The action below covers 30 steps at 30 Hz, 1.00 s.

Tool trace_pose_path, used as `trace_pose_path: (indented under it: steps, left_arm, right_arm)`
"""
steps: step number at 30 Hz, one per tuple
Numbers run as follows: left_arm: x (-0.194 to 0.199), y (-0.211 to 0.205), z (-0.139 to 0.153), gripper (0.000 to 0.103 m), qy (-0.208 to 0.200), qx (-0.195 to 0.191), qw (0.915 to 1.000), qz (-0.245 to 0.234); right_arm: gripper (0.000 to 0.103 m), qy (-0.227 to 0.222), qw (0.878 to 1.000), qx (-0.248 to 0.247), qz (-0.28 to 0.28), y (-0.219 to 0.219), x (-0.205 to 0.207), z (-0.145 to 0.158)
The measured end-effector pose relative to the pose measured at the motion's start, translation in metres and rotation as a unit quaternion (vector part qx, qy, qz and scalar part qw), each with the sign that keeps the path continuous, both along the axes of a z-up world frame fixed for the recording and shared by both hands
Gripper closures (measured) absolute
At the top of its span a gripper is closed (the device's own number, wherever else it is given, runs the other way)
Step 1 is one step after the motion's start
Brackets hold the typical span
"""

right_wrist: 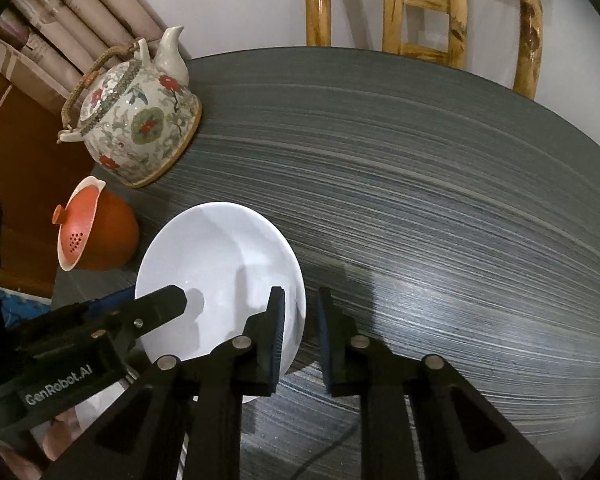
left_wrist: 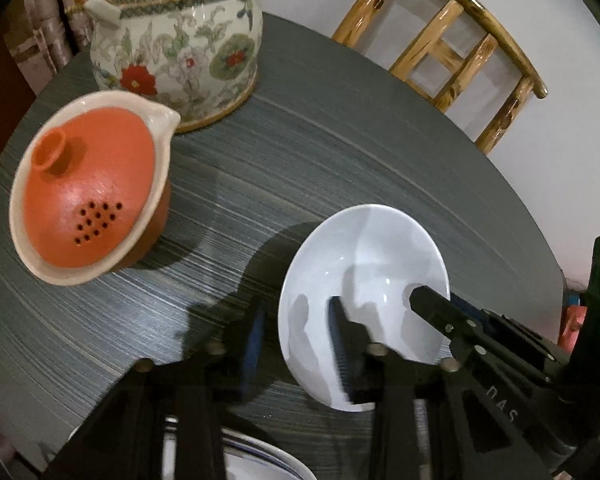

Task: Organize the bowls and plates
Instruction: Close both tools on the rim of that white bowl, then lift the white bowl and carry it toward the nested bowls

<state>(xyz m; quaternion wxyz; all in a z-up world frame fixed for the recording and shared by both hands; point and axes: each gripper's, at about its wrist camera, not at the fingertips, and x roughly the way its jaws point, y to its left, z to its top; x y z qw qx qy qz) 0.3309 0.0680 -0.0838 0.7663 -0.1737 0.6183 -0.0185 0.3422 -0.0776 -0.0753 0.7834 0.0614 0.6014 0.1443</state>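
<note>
A white bowl point(left_wrist: 364, 280) sits on the dark round table point(left_wrist: 340, 160); it also shows in the right wrist view point(right_wrist: 220, 272). My left gripper point(left_wrist: 296, 340) straddles the bowl's left rim, one finger inside and one outside, with a gap at the rim. My right gripper point(right_wrist: 300, 332) straddles the bowl's right rim, jaws open a little. The right gripper's finger point(left_wrist: 432, 304) reaches into the bowl in the left wrist view. A blue-rimmed white plate point(left_wrist: 260, 460) lies under the left gripper at the table's near edge.
A floral porcelain teapot point(left_wrist: 180, 40) stands at the table's back left. An orange clay pot with a strainer lid point(left_wrist: 92, 200) sits in front of it. A bamboo chair point(left_wrist: 452, 40) stands behind the table. Bare tabletop point(right_wrist: 440, 200) lies to the bowl's right.
</note>
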Motion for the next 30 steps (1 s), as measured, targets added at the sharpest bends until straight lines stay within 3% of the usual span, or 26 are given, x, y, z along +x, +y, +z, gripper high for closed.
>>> trace_pose_path:
  steps: [3,8,16,30]
  left_arm:
    - [0.001,-0.003,-0.004,0.083,0.003,0.004,1.0,-0.003]
    - [0.0,-0.002,-0.005,0.096,0.003,0.01,0.9999,-0.001]
    - [-0.007,-0.008,0.0,0.097,-0.001,0.007,0.9999,-0.013]
    - [-0.036,-0.017,0.039,0.097,-0.028,0.005,0.9988,-0.04]
  right_arm:
    - [0.093,0.0,1.0,0.0,0.004,0.001,0.0,-0.002]
    - [0.096,-0.004,1.0,-0.009,0.002,0.002,-0.001,-0.003]
    - [0.096,-0.001,1.0,-0.005,-0.008,-0.007,-0.005,-0.001]
    - [0.096,-0.018,1.0,0.004,-0.025,-0.025,-0.043,0.035]
